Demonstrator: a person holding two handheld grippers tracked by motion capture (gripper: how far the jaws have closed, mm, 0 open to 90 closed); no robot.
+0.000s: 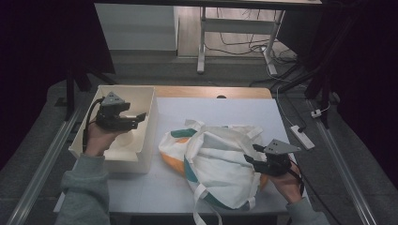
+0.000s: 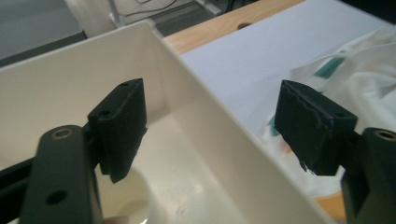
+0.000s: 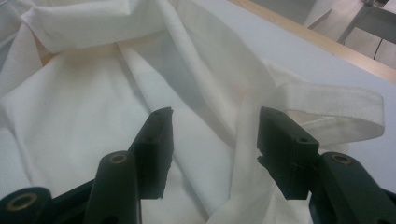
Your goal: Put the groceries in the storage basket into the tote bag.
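left gripper (image 1: 136, 118) agape over bin (image 1: 145, 140) (level) | right gripper (image 1: 251, 157) agape, seemingly touching bag (image 1: 216, 164)

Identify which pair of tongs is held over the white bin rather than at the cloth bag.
The left tongs: they hover open over the white bin, while the right tongs sit at the cloth bag.

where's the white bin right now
In the high view the white bin sits at the table's left edge, just left of the cloth bag. The left claw hovers open over it, straddling the wall nearest the bag.
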